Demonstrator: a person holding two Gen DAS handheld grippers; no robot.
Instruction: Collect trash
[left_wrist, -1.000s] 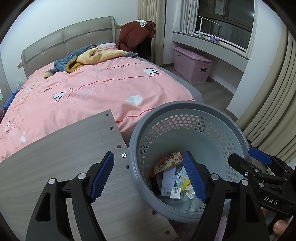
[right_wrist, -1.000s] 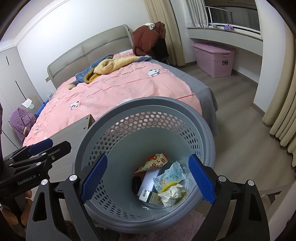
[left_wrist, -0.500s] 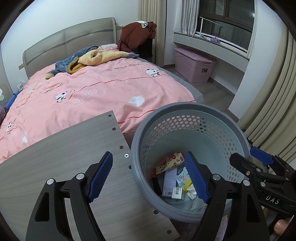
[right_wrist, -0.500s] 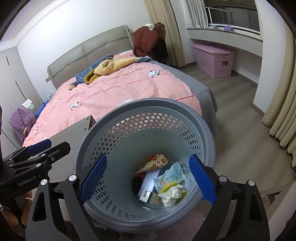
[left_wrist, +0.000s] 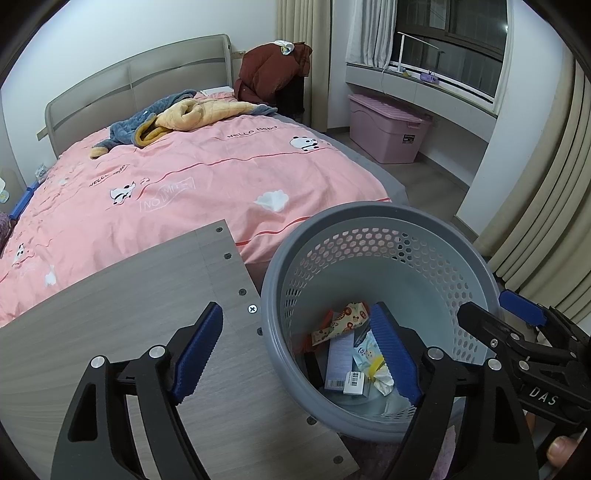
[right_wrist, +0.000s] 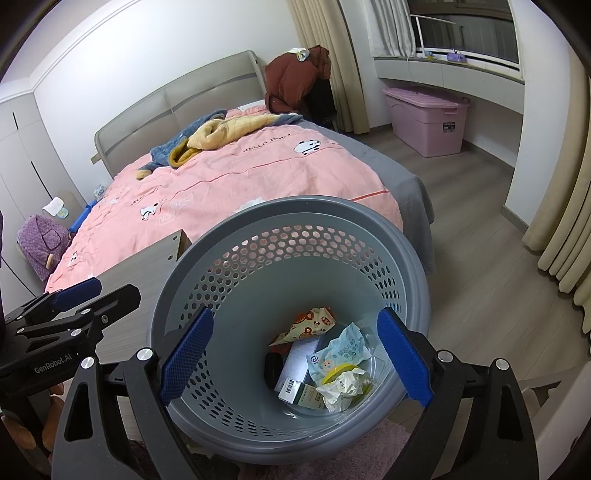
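Item: grey perforated basket (right_wrist: 413, 273), standing on the floor against the right-hand corner of the wood-grain table (left_wrist: 122, 314), at the foot of the bed (left_wrist: 207, 177).

Contents, all at the bottom: printed orange wrapper (right_wrist: 308, 325); pale blue baby-wipe packet (right_wrist: 340, 352); crumpled white tissue (right_wrist: 345, 387); small carton with barcode (right_wrist: 299, 391); flat pale box (right_wrist: 301, 356); a dark object (right_wrist: 272, 369), not identifiable.

Step in hand, judged: release over the basket looks complete, with nothing left in either gripper. To finish well, lift both straight up clear of the rim before swinging away, so no finger catches the wall and tips the basket; then scan the table top and bed for remaining rubbish. None shows on the visible part of the table.

Left gripper (left_wrist: 295, 350): jaws wide and just lately opening further, nothing between them; one finger over the table's edge, the other over the basket's inside, touching neither as far as shows.

Right gripper (right_wrist: 291, 354): jaws wide apart, empty, both fingers hanging over the basket mouth, no contact visible.
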